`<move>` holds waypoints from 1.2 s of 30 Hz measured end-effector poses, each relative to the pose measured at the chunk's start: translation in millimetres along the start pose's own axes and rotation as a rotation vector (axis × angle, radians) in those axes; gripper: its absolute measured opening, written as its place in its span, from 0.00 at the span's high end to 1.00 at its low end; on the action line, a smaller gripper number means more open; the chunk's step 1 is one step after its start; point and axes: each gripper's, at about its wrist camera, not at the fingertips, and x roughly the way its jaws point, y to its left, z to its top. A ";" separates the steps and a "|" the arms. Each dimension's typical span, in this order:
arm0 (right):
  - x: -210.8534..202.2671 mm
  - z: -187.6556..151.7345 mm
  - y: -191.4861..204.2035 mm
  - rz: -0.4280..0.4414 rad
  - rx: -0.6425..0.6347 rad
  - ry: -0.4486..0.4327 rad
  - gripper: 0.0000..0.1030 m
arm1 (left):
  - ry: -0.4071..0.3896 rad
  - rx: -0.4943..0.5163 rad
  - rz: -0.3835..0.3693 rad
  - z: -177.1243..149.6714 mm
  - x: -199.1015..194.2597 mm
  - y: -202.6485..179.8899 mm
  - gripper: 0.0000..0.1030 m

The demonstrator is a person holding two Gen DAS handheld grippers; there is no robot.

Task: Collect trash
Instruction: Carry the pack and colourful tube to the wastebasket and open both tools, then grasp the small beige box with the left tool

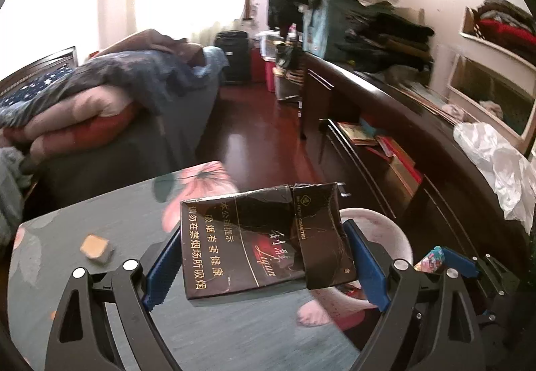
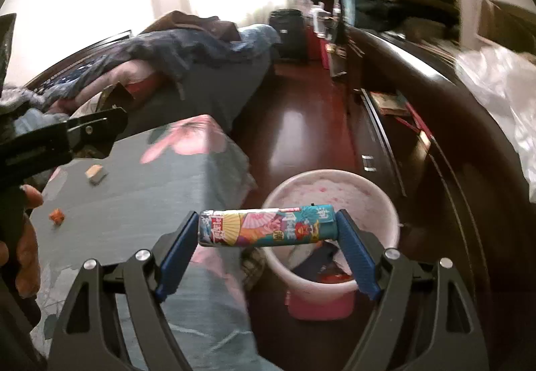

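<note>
A crumpled black cigarette pack (image 1: 254, 237) with gold lettering sits between the blue pads of my left gripper (image 1: 263, 227), which is shut on it above the table's edge. My right gripper (image 2: 268, 220) is shut on a colourful teal tube (image 2: 264, 227), held crosswise by its two ends. The tube hangs over the near rim of a pink-and-white bin (image 2: 385, 203) on the floor, which holds some rubbish. In the left wrist view the bin (image 1: 392, 230) stands behind and to the right of the pack. The tube's end (image 1: 432, 258) shows there at the lower right.
The table (image 2: 150, 183) has a teal floral cloth with a tan block (image 2: 95, 173) and an orange scrap (image 2: 57, 215) on it. A bed with piled bedding (image 1: 100, 86) lies behind. A dark cabinet (image 1: 385, 103) with a white plastic bag (image 1: 495, 163) runs along the right, with red-brown floor (image 2: 301, 123) between.
</note>
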 end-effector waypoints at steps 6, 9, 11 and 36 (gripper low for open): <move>13.5 -3.2 -30.3 -0.063 0.047 0.010 0.21 | 0.008 0.044 -0.048 6.6 27.3 -29.1 0.13; 22.1 -4.3 -42.5 -0.088 0.066 0.015 0.21 | 0.020 0.057 -0.073 8.4 43.3 -42.5 0.13; 29.9 -5.6 -49.1 -0.104 0.075 0.020 0.21 | 0.030 0.066 -0.088 8.7 53.5 -51.3 0.13; 115.8 -23.0 -72.9 -0.253 0.033 0.048 0.08 | 0.150 0.060 -0.173 15.7 153.0 -94.3 0.04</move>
